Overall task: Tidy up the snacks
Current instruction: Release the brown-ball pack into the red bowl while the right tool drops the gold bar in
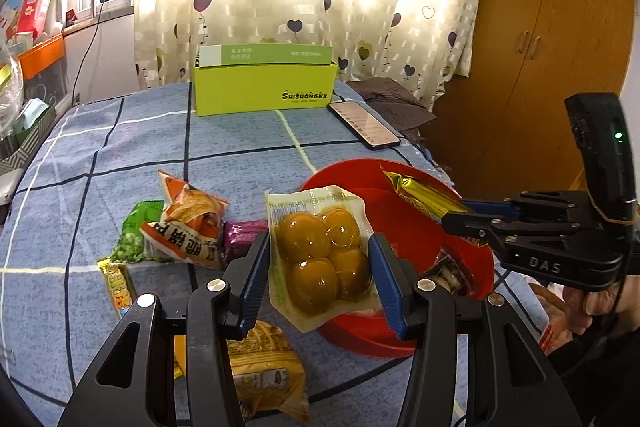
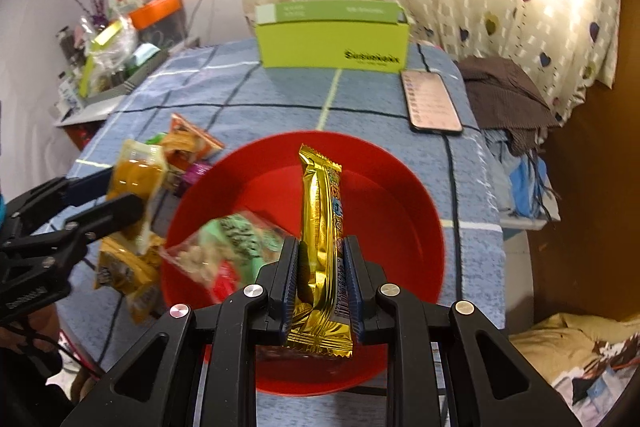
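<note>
My left gripper point(image 1: 318, 263) is shut on a clear pack of brown braised eggs point(image 1: 322, 251) and holds it above the left rim of the red bowl point(image 1: 400, 215). My right gripper point(image 2: 322, 277) is shut on a gold snack bar point(image 2: 320, 239) and holds it over the red bowl point(image 2: 400, 195). A green and clear snack packet point(image 2: 228, 247) lies in the bowl, blurred. The right gripper point(image 1: 464, 215) shows in the left wrist view with the gold bar point(image 1: 420, 193). The left gripper point(image 2: 116, 193) with the egg pack point(image 2: 136, 173) shows in the right wrist view.
Loose snacks lie on the blue checked cloth point(image 1: 140, 155): an orange packet point(image 1: 192, 223), green peas point(image 1: 134, 239), a purple bar point(image 1: 242, 233), a yellow bar point(image 1: 118, 291), a yellow packet point(image 1: 268, 375). A lime-green box point(image 1: 264, 83) and a phone point(image 1: 364, 125) sit at the back. The table edge drops off at the right.
</note>
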The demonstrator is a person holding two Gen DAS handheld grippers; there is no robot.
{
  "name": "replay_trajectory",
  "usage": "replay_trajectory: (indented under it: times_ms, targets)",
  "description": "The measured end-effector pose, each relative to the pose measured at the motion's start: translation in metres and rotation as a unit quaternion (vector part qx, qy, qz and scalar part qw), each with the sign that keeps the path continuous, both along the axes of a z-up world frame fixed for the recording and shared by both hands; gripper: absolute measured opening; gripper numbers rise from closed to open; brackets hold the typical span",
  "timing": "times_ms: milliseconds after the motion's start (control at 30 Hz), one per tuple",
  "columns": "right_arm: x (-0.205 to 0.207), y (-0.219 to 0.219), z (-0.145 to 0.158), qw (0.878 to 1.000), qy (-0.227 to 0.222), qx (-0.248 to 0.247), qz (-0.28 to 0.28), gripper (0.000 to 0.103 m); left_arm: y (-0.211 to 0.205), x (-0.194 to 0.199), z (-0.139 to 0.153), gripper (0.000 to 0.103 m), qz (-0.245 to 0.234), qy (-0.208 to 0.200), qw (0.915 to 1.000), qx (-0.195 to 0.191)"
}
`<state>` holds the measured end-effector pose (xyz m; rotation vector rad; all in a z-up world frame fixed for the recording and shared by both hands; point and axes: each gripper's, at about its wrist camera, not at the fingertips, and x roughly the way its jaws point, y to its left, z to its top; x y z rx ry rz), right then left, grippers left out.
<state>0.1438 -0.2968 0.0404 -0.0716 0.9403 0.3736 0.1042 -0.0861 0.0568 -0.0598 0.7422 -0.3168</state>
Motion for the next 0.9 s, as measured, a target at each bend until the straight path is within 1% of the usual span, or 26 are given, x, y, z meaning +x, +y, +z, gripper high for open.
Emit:
replay_trajectory:
  times_ms: [300, 467, 533, 600, 733, 900]
  targets:
    - [0.012, -0.007, -0.018, 0.999, 0.026, -0.032, -0.028, 0.02, -0.009, 0.007, -0.002, 0.051, -0.011, 0.002, 0.9999, 0.002]
    - [0.019, -0.013, -0.026, 0.998, 0.043, -0.032, -0.04, 0.02, -0.013, 0.011, -0.002, 0.051, -0.017, 0.004, 0.9999, 0.002]
    - [0.02, -0.015, -0.026, 0.998, 0.042, -0.031, -0.046, 0.023, -0.015, 0.012, -0.002, 0.051, -0.018, 0.005, 0.9998, 0.003]
    - [0.019, -0.017, -0.023, 0.998, 0.038, -0.026, -0.048, 0.024, -0.016, 0.012, -0.002, 0.051, -0.021, 0.005, 0.9998, 0.004]
    - [0.016, -0.019, -0.012, 0.998, 0.019, -0.021, -0.055, 0.024, -0.02, 0.015, -0.002, 0.051, -0.023, 0.005, 0.9997, 0.007]
    - [0.014, -0.022, -0.004, 0.998, 0.009, -0.008, -0.059, 0.024, -0.027, 0.023, -0.001, 0.051, -0.025, 0.006, 0.9996, 0.01]
